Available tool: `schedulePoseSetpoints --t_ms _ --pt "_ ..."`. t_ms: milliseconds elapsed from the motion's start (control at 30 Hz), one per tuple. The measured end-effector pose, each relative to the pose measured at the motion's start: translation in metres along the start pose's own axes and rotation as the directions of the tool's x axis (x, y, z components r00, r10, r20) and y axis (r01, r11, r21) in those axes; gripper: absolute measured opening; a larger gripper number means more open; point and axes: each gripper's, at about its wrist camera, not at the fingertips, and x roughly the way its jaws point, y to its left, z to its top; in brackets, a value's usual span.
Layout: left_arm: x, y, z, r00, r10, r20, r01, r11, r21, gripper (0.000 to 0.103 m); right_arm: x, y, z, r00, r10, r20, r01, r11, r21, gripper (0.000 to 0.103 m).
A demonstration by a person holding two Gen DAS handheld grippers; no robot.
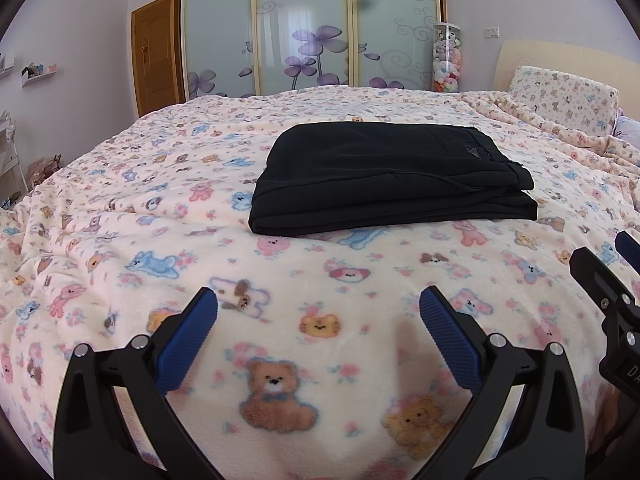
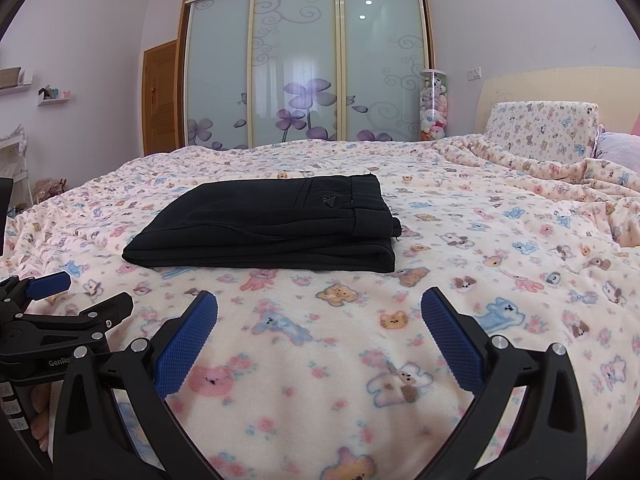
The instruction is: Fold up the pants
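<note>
Pants folded, both grippers clear of the cloth.

I judge the fold done: the black pants (image 1: 390, 178) lie as a squat layered rectangle mid-bed on the fleecy bear-print blanket (image 1: 280, 272), waistband uppermost, edges roughly squared. My left gripper (image 1: 319, 318) and right gripper (image 2: 319, 318) hover near, jaws wide, empty, ribbed blue pads (image 2: 184, 344) bare. At most a tidy-up remains.
</note>
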Motion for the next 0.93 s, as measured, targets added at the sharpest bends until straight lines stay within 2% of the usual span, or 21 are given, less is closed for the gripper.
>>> schedulePoseSetpoints --t_ms 933 --pt "0.0008 -0.0024 -0.0009 1.000 -0.002 -0.001 0.002 1.000 0.007 0.101 0.0000 -0.0007 0.0003 1.000 0.001 0.000 -0.001 1.000 0.001 0.102"
